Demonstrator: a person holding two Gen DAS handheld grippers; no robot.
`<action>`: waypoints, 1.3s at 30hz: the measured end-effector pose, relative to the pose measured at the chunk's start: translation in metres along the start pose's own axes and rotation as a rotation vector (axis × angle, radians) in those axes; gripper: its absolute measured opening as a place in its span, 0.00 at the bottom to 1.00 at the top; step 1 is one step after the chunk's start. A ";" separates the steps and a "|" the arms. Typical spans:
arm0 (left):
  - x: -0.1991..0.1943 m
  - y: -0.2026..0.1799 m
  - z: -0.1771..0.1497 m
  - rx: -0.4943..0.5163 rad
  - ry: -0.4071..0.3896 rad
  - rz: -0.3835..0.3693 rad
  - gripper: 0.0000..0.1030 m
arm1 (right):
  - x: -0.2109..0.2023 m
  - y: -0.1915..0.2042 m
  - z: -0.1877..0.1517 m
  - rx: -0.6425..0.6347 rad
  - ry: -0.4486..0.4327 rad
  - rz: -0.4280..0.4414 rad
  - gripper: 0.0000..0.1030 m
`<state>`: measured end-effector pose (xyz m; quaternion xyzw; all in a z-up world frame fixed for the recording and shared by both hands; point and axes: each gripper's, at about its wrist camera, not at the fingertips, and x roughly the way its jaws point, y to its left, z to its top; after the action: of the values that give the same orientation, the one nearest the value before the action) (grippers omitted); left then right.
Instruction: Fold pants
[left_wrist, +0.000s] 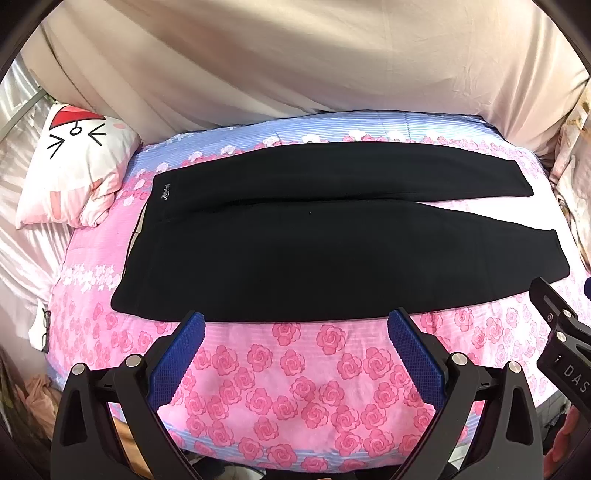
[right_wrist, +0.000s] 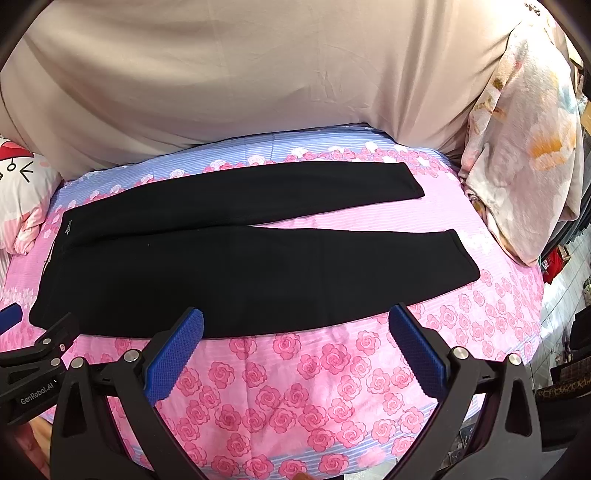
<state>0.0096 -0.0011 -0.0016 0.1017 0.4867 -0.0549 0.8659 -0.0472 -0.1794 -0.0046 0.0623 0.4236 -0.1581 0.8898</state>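
Observation:
Black pants (left_wrist: 295, 251) (right_wrist: 240, 273) lie flat on a bed, waistband to the left, both legs stretched to the right and slightly apart at the hems. My left gripper (left_wrist: 295, 325) hovers open above the pants' near edge, blue pads wide apart, nothing between them. My right gripper (right_wrist: 295, 321) is likewise open and empty over the near edge, further toward the legs. Each gripper's black frame shows at the side of the other view: the right one (left_wrist: 561, 332) and the left one (right_wrist: 37, 354).
The bedspread (left_wrist: 303, 387) is pink with roses and a blue striped band at the back. A cartoon pillow (left_wrist: 74, 162) sits at the left, a floral pillow (right_wrist: 524, 147) at the right, a beige sheet (left_wrist: 295, 66) behind. Glasses (left_wrist: 45, 330) lie at the left edge.

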 end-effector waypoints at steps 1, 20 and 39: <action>0.000 0.000 0.000 0.000 0.000 -0.002 0.95 | 0.000 0.000 0.000 0.000 0.000 0.000 0.96; -0.001 -0.004 0.005 0.002 -0.004 0.002 0.95 | 0.000 0.000 0.001 -0.001 -0.003 -0.001 0.96; -0.004 -0.001 0.008 0.001 -0.008 0.005 0.95 | -0.002 0.002 0.005 0.001 -0.012 0.004 0.96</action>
<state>0.0134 -0.0040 0.0059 0.1032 0.4828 -0.0535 0.8680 -0.0438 -0.1788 0.0001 0.0626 0.4181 -0.1569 0.8926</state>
